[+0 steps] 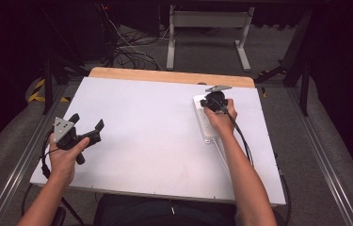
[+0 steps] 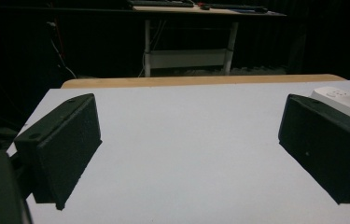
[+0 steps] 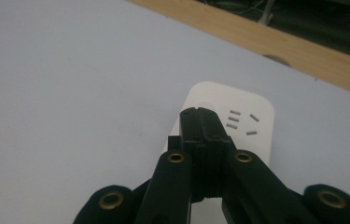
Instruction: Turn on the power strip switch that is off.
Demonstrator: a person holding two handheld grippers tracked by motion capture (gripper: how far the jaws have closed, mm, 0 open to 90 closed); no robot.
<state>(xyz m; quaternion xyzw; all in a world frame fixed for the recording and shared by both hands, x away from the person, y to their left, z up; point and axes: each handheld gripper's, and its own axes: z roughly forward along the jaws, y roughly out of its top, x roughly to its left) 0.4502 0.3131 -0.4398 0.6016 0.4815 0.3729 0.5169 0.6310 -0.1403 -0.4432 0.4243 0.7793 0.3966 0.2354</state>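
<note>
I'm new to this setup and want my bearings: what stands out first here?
A white power strip lies on the right of the white table. The right claw, shut, has its tips down over the strip's far end. The left claw gapes wide open over the table's left side.

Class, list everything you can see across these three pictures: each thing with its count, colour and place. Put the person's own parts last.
Power strip: one, white, right side of the table, under the right gripper.
Power strip cord: one, white, running toward the table's near edge.
Table: one, white top with a wooden far edge.
Desk frame: one, white, on the floor beyond the table.
Left gripper: one, black, fingers wide apart, near the table's left edge.
Right gripper: one, black, fingers closed together, tips at the power strip's end.
Hands: two, each holding a gripper.
</note>
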